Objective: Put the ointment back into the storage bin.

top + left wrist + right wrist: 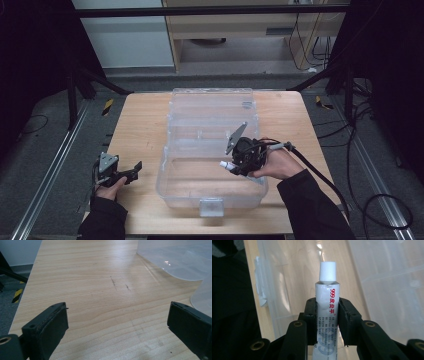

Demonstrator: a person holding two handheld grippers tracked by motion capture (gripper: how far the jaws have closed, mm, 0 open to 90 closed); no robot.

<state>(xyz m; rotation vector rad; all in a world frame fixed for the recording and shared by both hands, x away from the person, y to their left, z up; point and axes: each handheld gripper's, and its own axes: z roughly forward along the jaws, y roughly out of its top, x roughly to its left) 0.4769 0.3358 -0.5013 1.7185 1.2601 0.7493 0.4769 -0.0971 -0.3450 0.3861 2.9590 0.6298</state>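
White tube (327,307) clamped in claw (327,320)

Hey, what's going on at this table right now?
A person at a wooden table works with tongs in each hand. The right tongs are shut on a small white tube with a white screw cap, holding it over the open clear plastic box, cap pointing towards the person's left. The left tongs stand open with nothing between them, low over the bare tabletop beside the box.
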